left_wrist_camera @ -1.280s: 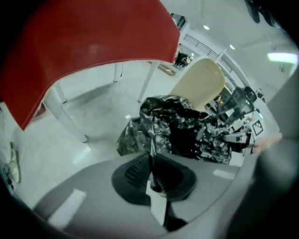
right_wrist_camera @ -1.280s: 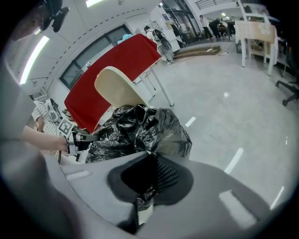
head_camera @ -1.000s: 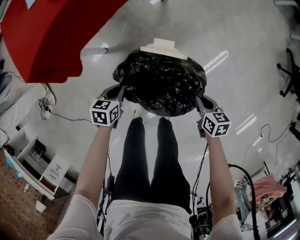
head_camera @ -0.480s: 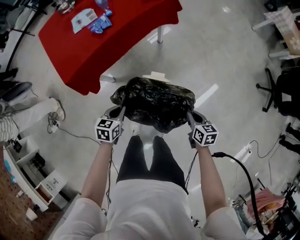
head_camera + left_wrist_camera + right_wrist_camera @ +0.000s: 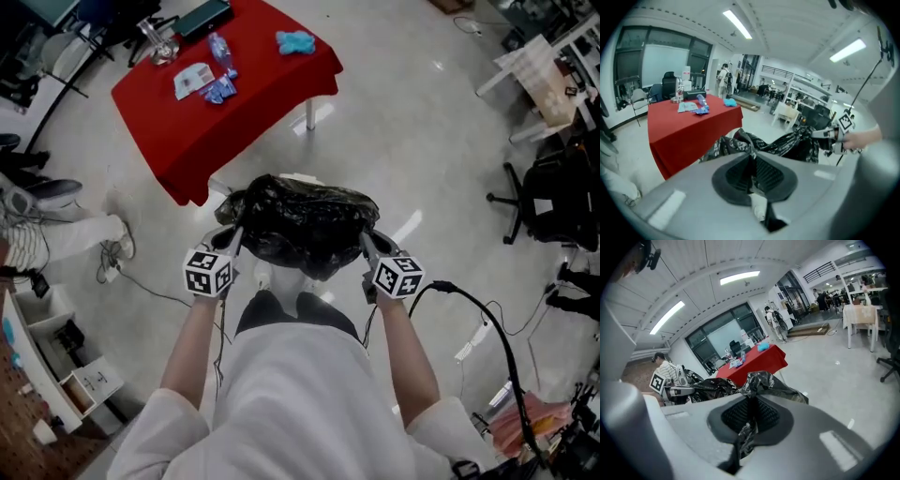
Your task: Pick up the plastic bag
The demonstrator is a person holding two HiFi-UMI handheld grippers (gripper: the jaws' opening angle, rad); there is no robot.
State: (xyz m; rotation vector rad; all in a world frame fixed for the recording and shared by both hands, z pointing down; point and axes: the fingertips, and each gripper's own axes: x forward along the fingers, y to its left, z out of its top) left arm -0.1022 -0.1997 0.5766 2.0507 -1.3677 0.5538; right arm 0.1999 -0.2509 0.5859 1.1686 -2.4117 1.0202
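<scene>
A full black plastic bag (image 5: pixel 302 223) hangs in the air in front of the person, above the floor. My left gripper (image 5: pixel 232 236) is shut on the bag's left edge, and my right gripper (image 5: pixel 366 242) is shut on its right edge. In the left gripper view the crumpled black film (image 5: pixel 754 143) is pinched between the ribbed pads and stretches across to the other gripper (image 5: pixel 829 137). In the right gripper view a twist of the bag (image 5: pixel 757 380) rises out of the shut jaws, and the left gripper (image 5: pixel 670 390) shows beyond it.
A table with a red cloth (image 5: pixel 225 94) stands just beyond the bag, with bottles and packets on it. A white item (image 5: pixel 298 177) peeks out behind the bag. A black office chair (image 5: pixel 553 192) is at the right. Cables (image 5: pixel 487 319) trail on the floor. White shelving (image 5: pixel 56 366) is at the left.
The head view has pulled back and higher, so the bag and grippers look smaller and the red table has come fully into sight. Both grippers still hold the bag.
</scene>
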